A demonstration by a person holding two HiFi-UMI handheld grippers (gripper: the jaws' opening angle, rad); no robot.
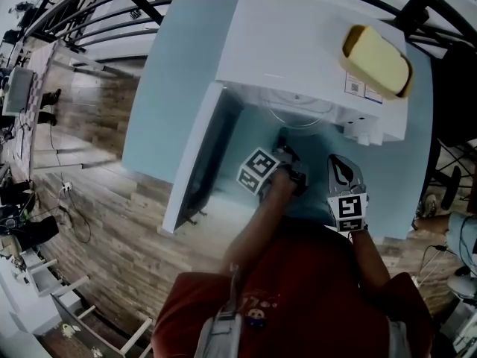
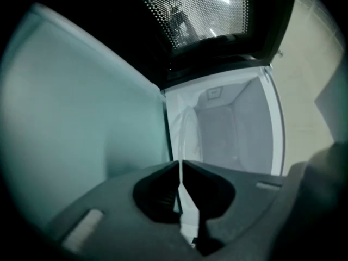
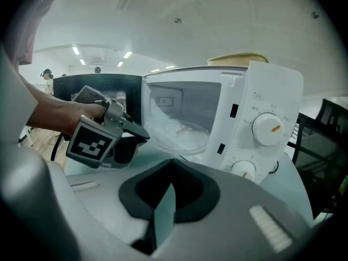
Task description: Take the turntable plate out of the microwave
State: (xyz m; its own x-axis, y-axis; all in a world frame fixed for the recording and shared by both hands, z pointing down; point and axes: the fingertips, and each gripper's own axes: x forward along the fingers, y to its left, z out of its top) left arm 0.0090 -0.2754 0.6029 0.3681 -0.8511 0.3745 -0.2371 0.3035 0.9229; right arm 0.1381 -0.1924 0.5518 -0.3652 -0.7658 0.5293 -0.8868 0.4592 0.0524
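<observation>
The white microwave (image 1: 313, 43) stands on a light-blue table with its door (image 1: 201, 159) swung open to the left. The clear glass turntable plate (image 1: 298, 114) lies in the cavity, its front rim showing at the opening; the right gripper view shows the plate (image 3: 182, 135) too. My left gripper (image 1: 285, 142) is just in front of the opening, shut with nothing between its jaws, and points into the cavity (image 2: 228, 129). My right gripper (image 1: 337, 161) hangs shut and empty in front of the control panel (image 3: 266, 135), to the right of the left gripper (image 3: 136, 135).
A yellow block (image 1: 376, 60) lies on top of the microwave. The open door's mesh window (image 2: 201, 10) stands close on the left gripper's left. The table's edge (image 1: 149, 110) drops to a wooden floor at the left. Two knobs (image 3: 267, 128) sit on the panel.
</observation>
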